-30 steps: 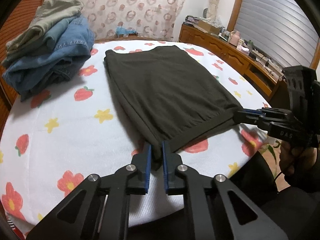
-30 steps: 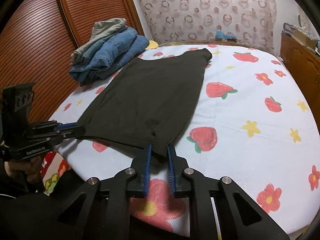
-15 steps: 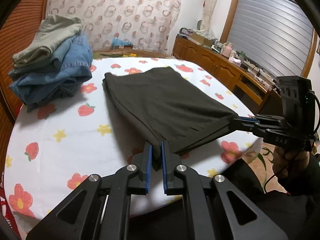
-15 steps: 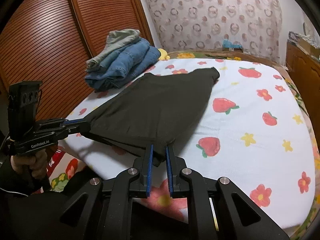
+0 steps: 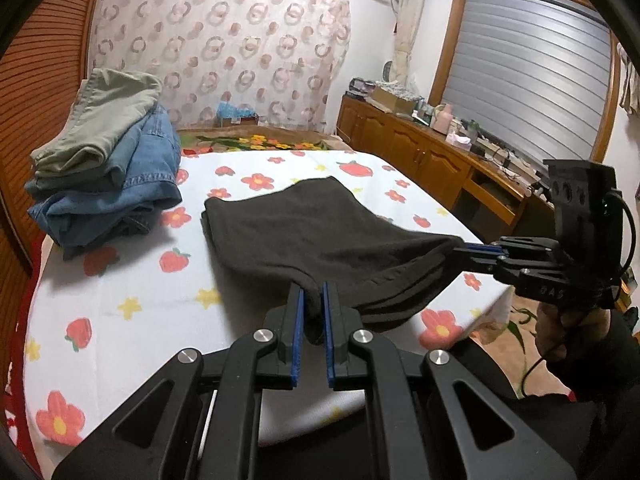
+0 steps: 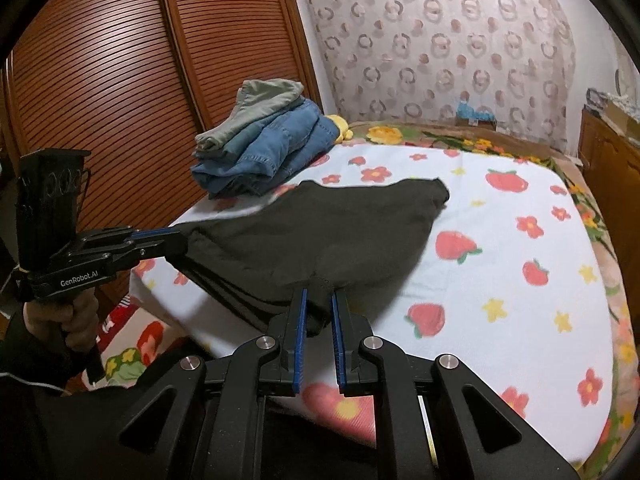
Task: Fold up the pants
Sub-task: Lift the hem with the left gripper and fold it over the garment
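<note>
Matte black plastic left gripper (image 5: 313, 300) and right gripper (image 6: 319, 306): blue-lined jaws, silver pivot screws (white "GenRobot.AI" lettering), black sleeves.

We note the dark pants (image 5: 320, 232) as soft matt knit cloth, and the bedsheet (image 5: 120, 288) as a finely textured printed cotton-like weave. The left gripper (image 5: 314, 300) is matt black plastic with ribbed blue pads and bright metal pivot pins. The wardrobe doors (image 6: 100, 100) at the bed's far-left edge are slatted, semi-gloss wood; the folded stack (image 6: 264, 144) is denim and twill.
</note>
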{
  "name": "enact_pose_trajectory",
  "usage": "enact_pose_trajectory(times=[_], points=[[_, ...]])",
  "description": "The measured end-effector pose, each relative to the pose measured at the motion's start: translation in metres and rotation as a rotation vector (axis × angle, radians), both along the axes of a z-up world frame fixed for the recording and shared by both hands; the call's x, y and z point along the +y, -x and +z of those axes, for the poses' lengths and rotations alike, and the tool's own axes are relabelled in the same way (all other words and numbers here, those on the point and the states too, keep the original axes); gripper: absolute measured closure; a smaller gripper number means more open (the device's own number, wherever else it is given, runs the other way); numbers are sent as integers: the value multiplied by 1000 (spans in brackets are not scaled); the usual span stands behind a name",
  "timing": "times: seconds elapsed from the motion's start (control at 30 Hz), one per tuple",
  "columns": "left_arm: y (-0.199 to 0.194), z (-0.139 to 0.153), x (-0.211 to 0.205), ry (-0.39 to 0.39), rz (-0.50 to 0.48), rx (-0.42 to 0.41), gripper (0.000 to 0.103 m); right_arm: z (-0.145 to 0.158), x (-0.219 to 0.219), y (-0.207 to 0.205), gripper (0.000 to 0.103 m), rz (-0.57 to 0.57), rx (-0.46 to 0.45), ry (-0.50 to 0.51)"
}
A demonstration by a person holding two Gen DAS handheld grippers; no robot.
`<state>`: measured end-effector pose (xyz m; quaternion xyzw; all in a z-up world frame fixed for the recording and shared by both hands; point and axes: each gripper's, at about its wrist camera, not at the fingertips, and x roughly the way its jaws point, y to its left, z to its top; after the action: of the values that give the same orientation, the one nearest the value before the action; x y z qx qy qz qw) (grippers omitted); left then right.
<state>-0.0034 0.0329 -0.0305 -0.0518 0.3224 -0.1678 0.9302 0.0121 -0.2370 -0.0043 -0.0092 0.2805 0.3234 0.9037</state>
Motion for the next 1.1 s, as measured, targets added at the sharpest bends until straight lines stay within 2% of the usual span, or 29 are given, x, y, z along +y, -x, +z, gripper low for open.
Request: enact_pose_trajectory(times=[0.23,0.63,0.8,1.1], points=[[-35,-5,5,-15,30,-26,93,3,10,-27,92,-32,-42,13],[-90,11,11,-56,66,-76,93,8,38,-73,92,-75,-94,77],[-114,12,14,-71,77,-72,93,7,45,-97,92,-88,-77,75],[-147,-5,14,-110,91,-32,93,-4,56,-143,92,-112,-3,77]])
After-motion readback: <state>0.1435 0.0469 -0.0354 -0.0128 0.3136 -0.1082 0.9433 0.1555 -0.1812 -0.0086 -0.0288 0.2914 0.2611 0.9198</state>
